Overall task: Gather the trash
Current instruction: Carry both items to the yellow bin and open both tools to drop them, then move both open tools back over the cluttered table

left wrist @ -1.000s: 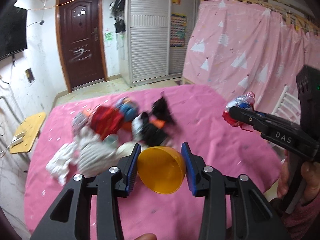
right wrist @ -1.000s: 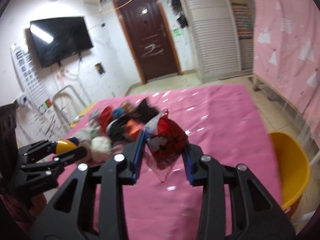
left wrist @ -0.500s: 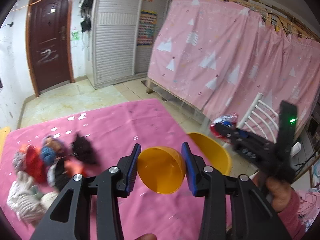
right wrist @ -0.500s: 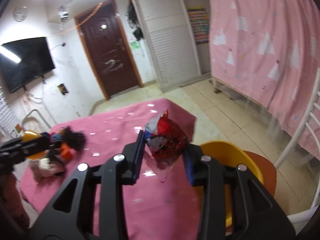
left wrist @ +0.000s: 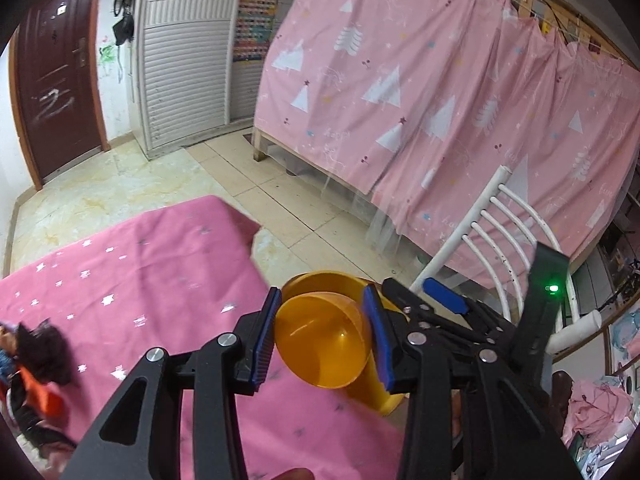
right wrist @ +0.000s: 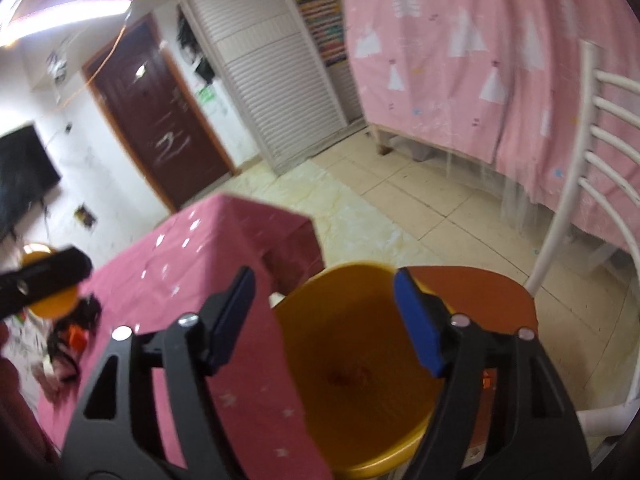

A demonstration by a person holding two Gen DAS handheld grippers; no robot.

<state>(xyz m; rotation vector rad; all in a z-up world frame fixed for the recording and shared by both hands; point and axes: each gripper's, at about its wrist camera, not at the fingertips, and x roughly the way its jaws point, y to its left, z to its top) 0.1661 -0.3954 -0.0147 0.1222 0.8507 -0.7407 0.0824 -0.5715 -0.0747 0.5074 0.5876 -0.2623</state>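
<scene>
Both cameras have swung away from the clothes heap toward the surface's far corner and the chair, and the red snack wrapper that sat between the right gripper's pads a moment ago is gone from them. Left to right in the left wrist view: one heap of dark and orange clothes [left wrist: 36, 364] at 9 o'clock on the pink star-print surface [left wrist: 140, 272]; then the left gripper [left wrist: 322, 340] at 6 o'clock, its two blue pads pinching one small orange bowl [left wrist: 320, 344] by its sides; directly behind that, one larger yellow bin [left wrist: 372, 396] just off the surface's edge; then the right gripper [left wrist: 436, 300] at 4 o'clock, beside one white chair [left wrist: 500, 232]. In the right wrist view, the left gripper [right wrist: 44, 276] shows blurred at 9 o'clock with the orange bowl behind it. At 6 o'clock the right gripper [right wrist: 326, 316] has just been opening: its two pads stand spread with nothing between them, hanging over the yellow bin's mouth [right wrist: 352, 368]. A dark reddish blur lies at the bin's bottom; whether it is the wrapper I cannot tell. That bin rests on the chair's round brown seat [right wrist: 480, 292].
</scene>
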